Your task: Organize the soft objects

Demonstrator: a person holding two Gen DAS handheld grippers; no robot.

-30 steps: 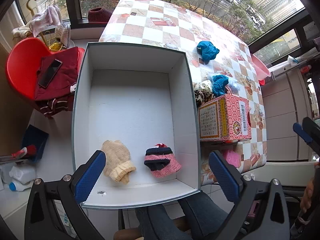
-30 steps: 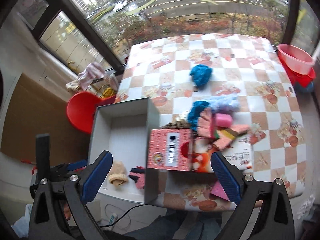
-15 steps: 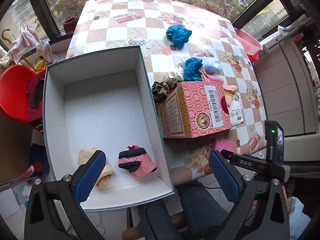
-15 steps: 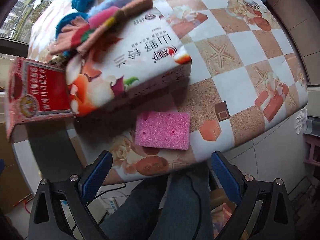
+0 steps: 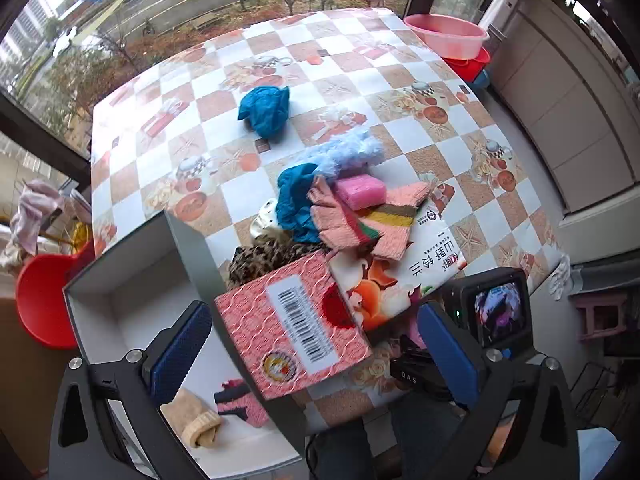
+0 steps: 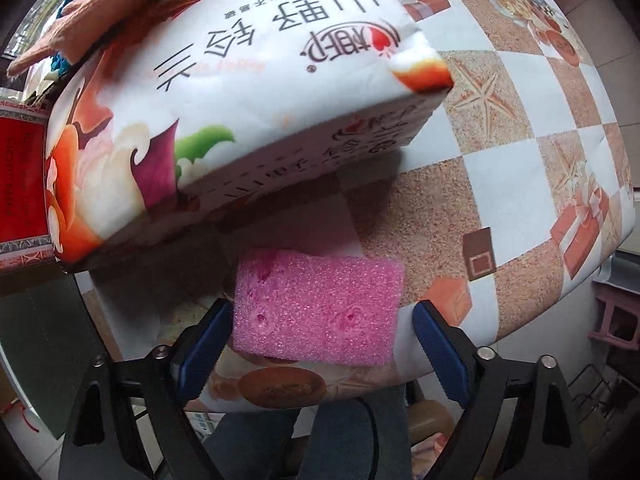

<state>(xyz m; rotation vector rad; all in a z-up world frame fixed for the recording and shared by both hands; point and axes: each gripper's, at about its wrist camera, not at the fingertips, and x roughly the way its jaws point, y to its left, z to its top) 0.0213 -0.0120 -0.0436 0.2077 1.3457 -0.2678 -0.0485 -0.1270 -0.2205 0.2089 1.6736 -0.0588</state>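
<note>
A: Step in hand: pickup of the flat pink rectangular foam sponge. It lay on the bench near its front edge, just in front of the white flower-printed soft pack. The right gripper pointed down over it, its jaws closing with the sponge between them; the left pad looked at the sponge's edge, the right pad stood just clear.

B: And the next move?

A: By my judgement, finish the squeeze across the sponge's length, lift, and carry it to the open white cardboard box at the bench's left. The left gripper hung wide open, holding nothing, over the pink patterned carton.

B: Counts?

A: In the box: two knitted pieces, one beige, one pink-and-black. On the bench: two teal cloth bundles, one pale-blue fluffy piece, one striped pink knit glove, one pink block, one leopard-print cloth.
</note>
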